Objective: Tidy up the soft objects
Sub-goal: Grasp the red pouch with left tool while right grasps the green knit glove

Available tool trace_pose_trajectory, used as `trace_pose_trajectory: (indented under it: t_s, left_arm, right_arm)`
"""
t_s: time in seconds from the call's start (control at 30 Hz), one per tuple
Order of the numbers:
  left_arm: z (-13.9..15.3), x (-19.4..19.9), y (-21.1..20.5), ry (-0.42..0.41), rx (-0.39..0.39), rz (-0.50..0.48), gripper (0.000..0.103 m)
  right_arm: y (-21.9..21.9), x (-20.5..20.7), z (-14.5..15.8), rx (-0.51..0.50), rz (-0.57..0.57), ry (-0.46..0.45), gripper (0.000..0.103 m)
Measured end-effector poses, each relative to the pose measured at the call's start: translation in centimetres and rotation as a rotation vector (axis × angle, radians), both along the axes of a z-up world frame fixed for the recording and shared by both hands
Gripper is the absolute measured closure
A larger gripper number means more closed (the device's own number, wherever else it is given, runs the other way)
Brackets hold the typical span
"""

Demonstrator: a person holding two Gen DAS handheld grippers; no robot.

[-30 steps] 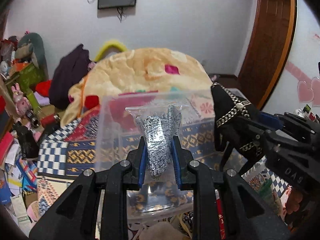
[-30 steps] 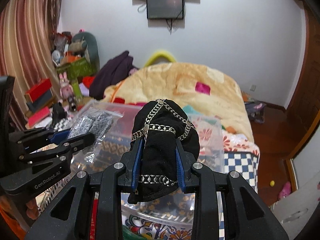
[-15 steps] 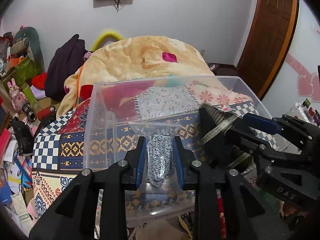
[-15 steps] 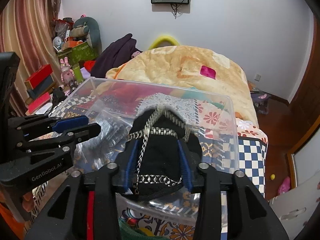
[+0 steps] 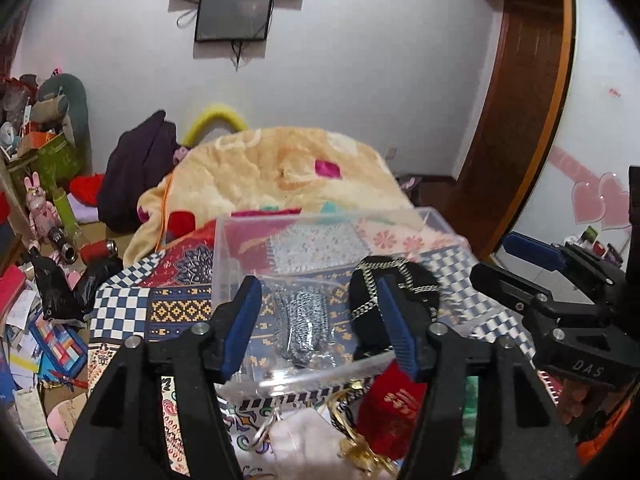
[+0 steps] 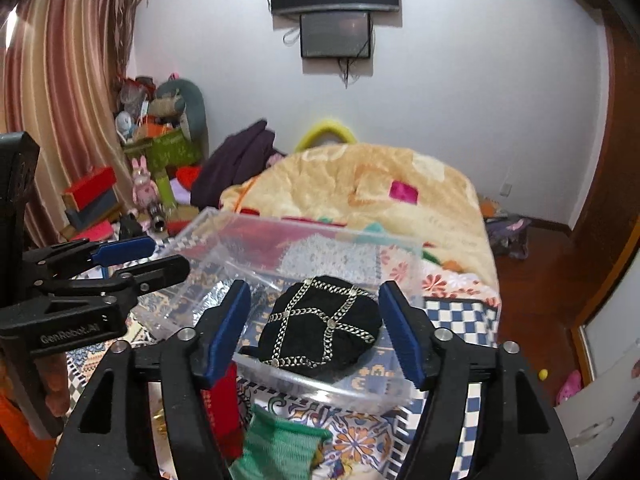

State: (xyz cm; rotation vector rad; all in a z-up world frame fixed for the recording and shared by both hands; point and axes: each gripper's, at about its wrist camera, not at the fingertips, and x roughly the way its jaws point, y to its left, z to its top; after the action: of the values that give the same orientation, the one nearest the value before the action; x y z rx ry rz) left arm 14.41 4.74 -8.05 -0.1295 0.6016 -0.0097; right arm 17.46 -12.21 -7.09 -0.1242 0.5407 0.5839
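A clear plastic bin [image 5: 236, 248] [image 6: 192, 232] stands on the patterned bed cover. Inside it lie a grey speckled knit item in a clear bag [image 5: 301, 322] and a black pouch with silver chains [image 6: 320, 330] [image 5: 416, 280]. My left gripper [image 5: 318, 320] is open and empty, just above the bin's near rim over the bagged item. My right gripper [image 6: 316, 324] is open and empty, its fingers either side of the black pouch, above it. Each gripper shows in the other's view: the right one [image 5: 532, 276] and the left one [image 6: 140, 256].
In front of the bin lie a red item [image 5: 390, 404] [image 6: 222, 412], a green knit piece [image 6: 280, 448], a white pouch [image 5: 308, 440] and a gold chain [image 5: 360, 448]. A beige blanket [image 6: 360, 184] lies behind the bin. Clutter fills the floor on the left [image 5: 44, 280].
Both grippers have opened and pulled back up from the bin. The bagged knit item and the black chain pouch, held a second ago, now lie inside the bin.
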Motion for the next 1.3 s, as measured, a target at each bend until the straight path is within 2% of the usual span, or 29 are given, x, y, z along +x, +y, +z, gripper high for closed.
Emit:
trace_pose_trajectory:
  t_s: [0.2,0.33,0.5,0.67,0.87,0.93,1.07,1.3]
  left_arm:
    - [1.3,-2.9,-0.7,-0.052,-0.008,-0.026,0.035]
    - [1.1,-4.4,-1.7,-0.061,0.022,-0.037,0.035]
    - [-0.7,-5.3,-2.8,-0.025,0.023,-0.063,0.032]
    - [-3.9,-5.1,-3.9,0.063,-0.004,-0.08,0.032]
    - [-6.5,-4.8,-5.0,0.104,0.019,-0.082,0.033]
    - [-7.2,-4.7,-5.3,0.116,0.014,-0.084,0.038]
    - [-8.7,-3.9,-5.3,0.161,-0.001,-0.085,0.055]
    - [-9.0,-4.0,-5.2,0.155,-0.01,-0.1,0.071]
  right_arm:
    - [-1.6,-1.6,0.1,0.05,-0.007,-0.009,0.036]
    - [-2.0,-2.6,-0.8,0.041,-0.012,0.0,0.035]
    - [-2.3,-3.6,-2.3,0.028,-0.009,0.034,0.035]
    - [-2.6,-4.3,-4.4,0.018,-0.009,0.109,0.035]
    - [-2.3,-4.9,-6.4,-0.002,0.015,0.168,0.035]
    - [-2.2,-5.0,-7.0,-0.005,0.022,0.186,0.035]
    - [-2.1,-4.9,-7.7,-0.012,0.031,0.207,0.036]
    - [-2.1,-4.8,-8.5,0.022,0.061,0.252,0.061]
